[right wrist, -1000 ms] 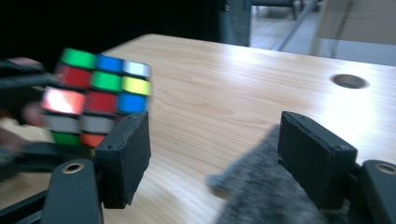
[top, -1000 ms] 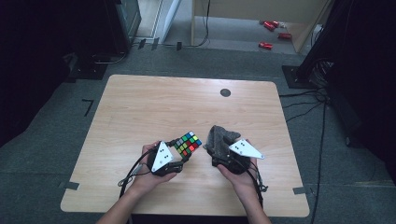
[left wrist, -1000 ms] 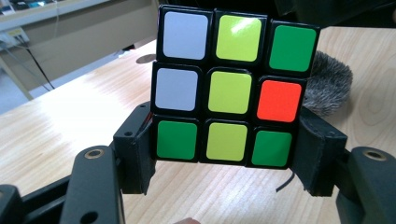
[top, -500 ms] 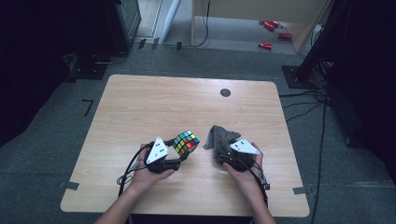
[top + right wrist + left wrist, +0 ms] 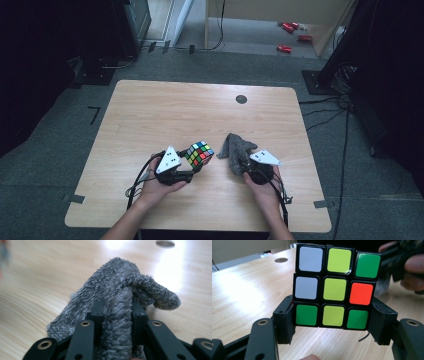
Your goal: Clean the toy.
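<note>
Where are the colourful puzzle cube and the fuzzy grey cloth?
puzzle cube (image 5: 334, 289), left gripper view, its yellow centre square.
grey cloth (image 5: 237, 150), high view, the bunched middle beyond the right gripper.

The scrambled puzzle cube (image 5: 199, 153) is held up off the tabletop (image 5: 200, 110), toward its near edge, left of middle; one face shows yellow, green, white and one orange sticker. The fuzzy grey cloth (image 5: 237, 151) is bunched just right of it, a fold pinched upright.
</note>
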`<state>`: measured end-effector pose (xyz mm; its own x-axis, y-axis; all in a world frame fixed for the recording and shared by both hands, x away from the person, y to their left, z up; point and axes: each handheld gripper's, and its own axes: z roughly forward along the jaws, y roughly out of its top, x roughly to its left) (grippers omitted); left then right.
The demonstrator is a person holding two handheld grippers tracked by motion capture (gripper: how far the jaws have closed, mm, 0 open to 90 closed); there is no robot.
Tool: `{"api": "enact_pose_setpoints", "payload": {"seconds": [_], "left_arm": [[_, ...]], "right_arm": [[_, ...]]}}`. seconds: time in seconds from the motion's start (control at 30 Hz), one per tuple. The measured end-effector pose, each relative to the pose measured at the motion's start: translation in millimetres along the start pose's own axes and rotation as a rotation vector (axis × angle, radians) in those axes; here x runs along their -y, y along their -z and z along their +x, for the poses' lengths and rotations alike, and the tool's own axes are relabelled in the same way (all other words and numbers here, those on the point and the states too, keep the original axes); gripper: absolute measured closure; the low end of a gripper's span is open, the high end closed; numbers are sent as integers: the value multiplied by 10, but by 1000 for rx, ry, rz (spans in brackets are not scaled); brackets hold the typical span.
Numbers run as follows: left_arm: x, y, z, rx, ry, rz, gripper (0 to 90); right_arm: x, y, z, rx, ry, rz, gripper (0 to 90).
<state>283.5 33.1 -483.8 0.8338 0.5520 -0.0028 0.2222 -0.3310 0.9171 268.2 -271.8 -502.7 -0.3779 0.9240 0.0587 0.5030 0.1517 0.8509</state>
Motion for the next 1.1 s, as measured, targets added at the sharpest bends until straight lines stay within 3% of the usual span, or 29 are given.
{"api": "enact_pose_setpoints", "payload": {"seconds": [0.1, 0.3, 0.4, 0.57, 0.67, 0.87, 0.97, 1.1], "left_arm": [[6, -20, -9, 11, -5, 14, 348], [7, -80, -70, 12, -43, 74, 348], [3, -112, -115, 27, -58, 96, 348], [-15, -138, -215, 57, -99, 98, 348], [-28, -122, -251, 46, -132, 87, 348], [-57, -62, -241, 53, -127, 39, 351], [-59, -71, -242, 53, -123, 40, 351], [-54, -111, -286, 31, -148, 83, 352]], "right_arm": [[-83, 102, 41, -52, -24, -70, 736], [-255, 292, 282, -161, 24, -188, 741], [-328, 360, 444, -209, 62, -220, 739], [-363, 379, 664, -274, 102, -223, 730], [-344, 345, 726, -270, 124, -209, 725], [-294, 281, 575, -233, 55, -183, 727], [-299, 286, 574, -223, 61, -183, 726], [-352, 362, 678, -238, 95, -216, 722]]}}
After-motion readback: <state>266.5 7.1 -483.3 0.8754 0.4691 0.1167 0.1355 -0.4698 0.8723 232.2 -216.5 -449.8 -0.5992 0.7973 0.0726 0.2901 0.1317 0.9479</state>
